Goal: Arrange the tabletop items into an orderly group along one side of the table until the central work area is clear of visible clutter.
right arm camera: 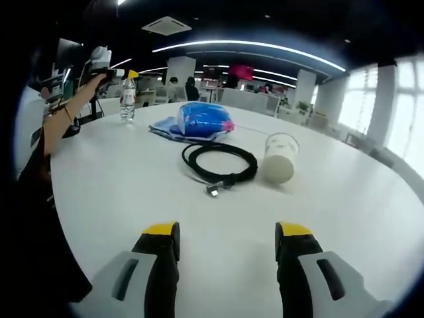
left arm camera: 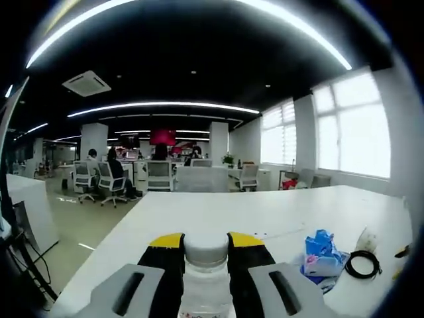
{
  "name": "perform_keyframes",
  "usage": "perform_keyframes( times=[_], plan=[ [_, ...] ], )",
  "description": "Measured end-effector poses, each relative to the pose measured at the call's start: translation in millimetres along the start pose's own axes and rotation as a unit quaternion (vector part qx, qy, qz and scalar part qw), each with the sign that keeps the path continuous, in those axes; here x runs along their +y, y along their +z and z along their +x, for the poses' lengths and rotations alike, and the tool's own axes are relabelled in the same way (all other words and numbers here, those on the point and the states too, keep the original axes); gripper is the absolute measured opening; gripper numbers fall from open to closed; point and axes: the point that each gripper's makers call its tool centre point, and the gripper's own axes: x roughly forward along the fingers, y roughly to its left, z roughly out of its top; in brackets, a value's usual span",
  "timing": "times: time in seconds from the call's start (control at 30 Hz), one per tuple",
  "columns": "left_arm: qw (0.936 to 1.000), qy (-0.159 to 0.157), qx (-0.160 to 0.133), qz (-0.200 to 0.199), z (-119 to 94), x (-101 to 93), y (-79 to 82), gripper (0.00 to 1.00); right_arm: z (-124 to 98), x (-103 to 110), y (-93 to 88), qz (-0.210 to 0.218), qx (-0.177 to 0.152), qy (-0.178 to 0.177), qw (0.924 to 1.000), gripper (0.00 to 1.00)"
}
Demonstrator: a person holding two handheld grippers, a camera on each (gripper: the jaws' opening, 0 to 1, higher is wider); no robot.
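Left gripper [left arm camera: 205, 255] clamps a water bottle [left arm camera: 205, 250] at the bench [right arm camera: 344, 199] edge; right gripper [right arm camera: 226, 242] hangs released.

The coiled cable [right arm camera: 220, 163] lies straight ahead of the right gripper, paper cup [right arm camera: 279, 158] tipped just right of it, blue bag [right arm camera: 197, 121] beyond; the right gripper looks better placed.

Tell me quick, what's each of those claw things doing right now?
Left gripper: shut on the water bottle.
Right gripper: open, holding nothing, above the white table.
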Motion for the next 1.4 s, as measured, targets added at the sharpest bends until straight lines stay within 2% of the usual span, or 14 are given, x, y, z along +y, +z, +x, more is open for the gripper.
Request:
perform_keyframes(
  times=[0.03,0.1,0.2,0.3,0.4,0.43,0.47,0.53,0.7,0.93,1.13,1.4],
  plan=[
    [0.9999,0.011,0.004,-0.006,0.0,2.8,-1.5,0.22,0.8,-0.1,0.3,0.0,0.001,-0.001,1.0,0.55],
    [0.9997,0.018,0.0,0.015,-0.4,2.0,-0.4,0.22,1.3,-0.6,0.6,0.0,0.001,-0.002,1.0,0.55],
    [0.9995,0.008,0.002,0.031,3.2,-1.0,-1.0,0.22,3.1,-1.4,0.5,0.003,0.002,-0.001,1.0,0.55],
    [0.9996,-0.008,0.011,0.024,5.9,-3.1,-4.8,0.22,5.5,-2.1,0.5,-0.002,0.007,-0.004,1.0,0.55],
    [0.9998,-0.007,0.015,0.008,8.2,-1.5,-11.1,0.22,8.2,0.7,2.9,0.0,0.007,-0.001,1.0,0.55],
    [0.9998,-0.012,-0.015,0.007,10.0,-3.6,-3.3,0.22,8.4,1.4,3.3,-0.003,0.007,0.0,1.0,0.55],
    [0.9999,-0.006,0.004,0.011,3.7,-2.5,-10.3,0.22,8.5,2.1,4.0,-0.003,0.007,0.001,1.0,0.55],
    [0.9998,-0.008,0.004,0.018,2.2,-4.4,-11.1,0.22,8.7,3.2,4.6,-0.003,0.005,0.004,1.0,0.55],
    [1.0,0.004,-0.001,0.001,-2.4,-0.7,-10.1,0.22,12.6,3.3,2.0,-0.001,0.01,0.004,0.9999,0.55],
    [0.9999,0.008,-0.002,0.012,-5.9,-4.1,-10.4,0.23,13.7,5.4,3.6,-0.004,0.008,0.009,0.9999,0.55],
    [0.9998,-0.007,-0.017,0.004,-4.7,-4.5,-9.4,0.23,14.5,3.1,-0.3,-0.003,0.012,0.006,0.9999,0.55],
    [0.9998,-0.01,-0.012,-0.011,-0.7,-4.6,-9.8,0.23,16.5,3.3,3.0,-0.003,0.009,0.011,0.9999,0.56]
  ],
)
